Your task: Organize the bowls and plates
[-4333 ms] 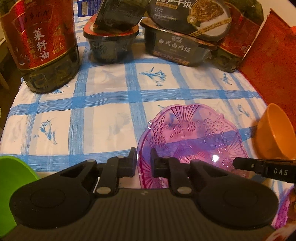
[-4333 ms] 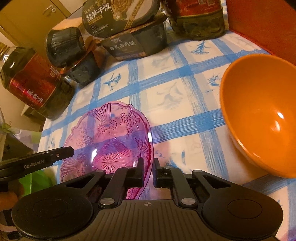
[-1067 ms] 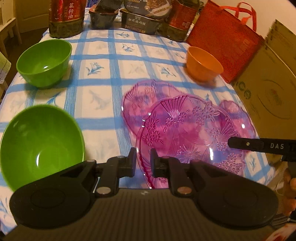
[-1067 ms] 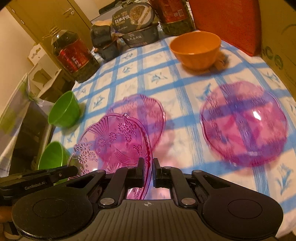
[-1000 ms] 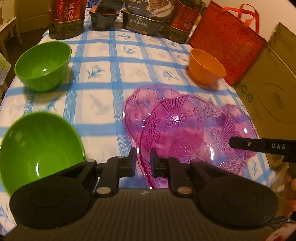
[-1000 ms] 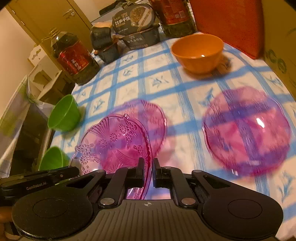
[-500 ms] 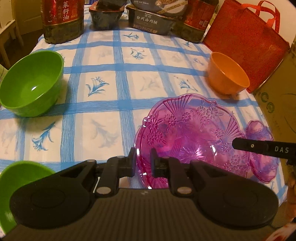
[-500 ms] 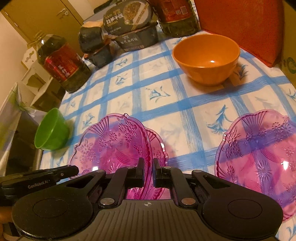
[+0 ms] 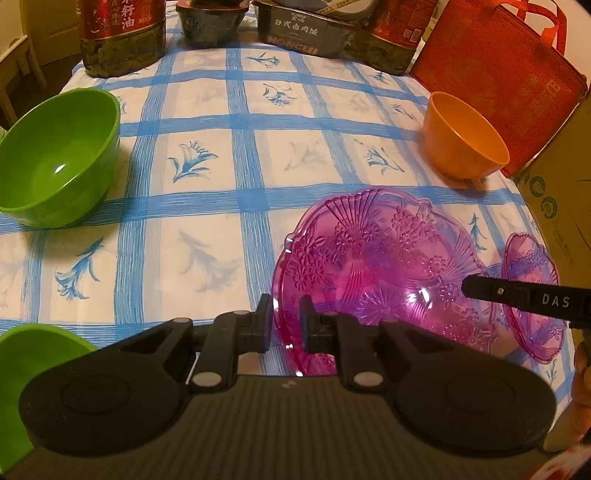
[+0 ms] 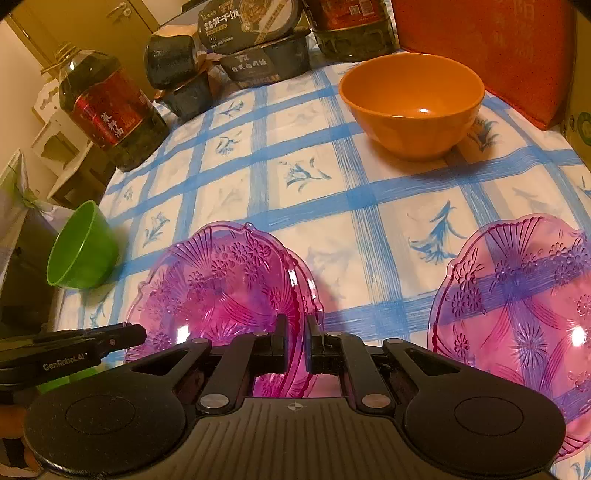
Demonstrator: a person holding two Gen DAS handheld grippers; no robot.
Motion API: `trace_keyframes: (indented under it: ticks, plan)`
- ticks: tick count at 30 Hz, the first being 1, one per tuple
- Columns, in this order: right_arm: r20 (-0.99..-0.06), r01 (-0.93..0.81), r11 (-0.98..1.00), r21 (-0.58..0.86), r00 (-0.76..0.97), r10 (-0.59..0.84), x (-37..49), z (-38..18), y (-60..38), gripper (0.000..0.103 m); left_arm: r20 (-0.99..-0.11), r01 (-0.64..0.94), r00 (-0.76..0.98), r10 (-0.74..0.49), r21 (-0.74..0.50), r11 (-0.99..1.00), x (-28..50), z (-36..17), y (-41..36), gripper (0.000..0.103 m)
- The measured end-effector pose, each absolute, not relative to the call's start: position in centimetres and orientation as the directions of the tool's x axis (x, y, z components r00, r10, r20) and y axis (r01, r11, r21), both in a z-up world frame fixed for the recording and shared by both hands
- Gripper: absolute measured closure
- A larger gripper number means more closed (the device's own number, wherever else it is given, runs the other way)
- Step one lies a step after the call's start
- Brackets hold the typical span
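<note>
A pink patterned glass plate is held by both grippers at opposite rims. My left gripper is shut on its near-left rim. My right gripper is shut on its right rim, and its black finger shows in the left wrist view. The held plate sits low over a second pink plate, of which only a thin rim peeks out; contact between them cannot be told. A third pink plate lies to the right on the checked tablecloth.
Two green bowls stand left, one further back, one at the near edge. An orange bowl stands far right. Oil bottles, food boxes, a red bag and a cardboard box line the back and right.
Both grippers carried the plate forward and down. It now covers the second pink plate almost fully, where a second ago it hung offset above it.
</note>
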State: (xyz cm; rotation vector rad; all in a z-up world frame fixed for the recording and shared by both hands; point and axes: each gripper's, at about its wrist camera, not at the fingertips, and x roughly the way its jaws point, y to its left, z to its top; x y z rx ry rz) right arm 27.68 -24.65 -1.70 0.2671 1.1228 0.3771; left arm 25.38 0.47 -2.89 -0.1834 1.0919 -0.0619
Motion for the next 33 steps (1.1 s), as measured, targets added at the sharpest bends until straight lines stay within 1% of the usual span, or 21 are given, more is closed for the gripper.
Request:
trace_keyframes:
  ticks: [9,11,12,13,15,16,19,24,27,33]
  plan:
    - [-0.826,-0.155,0.912,0.379,0.387,0.409,27.7,-2.1,-24.8,0.095,-0.875,-0.043,0.459,-0.152,-0.193,0.98,25.6,-3.1,0.4,0.09]
    - [-0.82,-0.166,0.907,0.388,0.388,0.422,27.8,-2.1,-24.7,0.094,-0.875,-0.045,0.465,-0.136,-0.177,0.983,25.6,-3.1,0.3,0.086]
    - [-0.817,-0.169,0.902,0.398,0.381,0.432,27.9,-2.1,-24.8,0.092,-0.871,-0.046,0.475,-0.125,-0.166,0.985,25.6,-3.0,0.2,0.086]
    - [-0.814,-0.16,0.899,0.408,0.383,0.437,27.9,-2.2,-24.9,0.087,-0.87,-0.045,0.479,-0.119,-0.159,0.986,25.5,-2.9,0.1,0.086]
    - [-0.803,-0.149,0.898,0.415,0.405,0.438,27.8,-2.0,-25.3,0.05,-0.864,-0.046,0.489,-0.116,-0.158,0.986,25.4,-2.7,0.2,0.085]
    - [-0.794,-0.144,0.896,0.421,0.418,0.441,27.7,-1.8,-25.5,0.046,-0.861,-0.048,0.494,-0.118,-0.163,0.986,25.2,-2.5,0.2,0.085]
    - [-0.773,-0.141,0.886,0.441,0.443,0.455,27.4,-1.2,-26.0,0.045,-0.857,-0.042,0.5,-0.125,-0.169,0.985,25.0,-2.2,0.1,0.084]
    - [-0.78,-0.134,0.895,0.425,0.448,0.437,26.7,-0.8,-26.3,0.045,-0.847,-0.037,0.512,-0.144,-0.189,0.981,24.5,-1.4,-0.2,0.083]
    - [-0.782,-0.123,0.9,0.418,0.456,0.425,25.8,-0.6,-26.7,0.045,-0.843,-0.036,0.517,-0.15,-0.196,0.98,24.0,-0.9,-0.5,0.078]
    - [-0.785,-0.099,0.912,0.398,0.478,0.394,23.3,0.3,-27.6,0.045,-0.831,-0.03,0.532,-0.164,-0.211,0.977,22.3,0.2,-1.7,0.061]
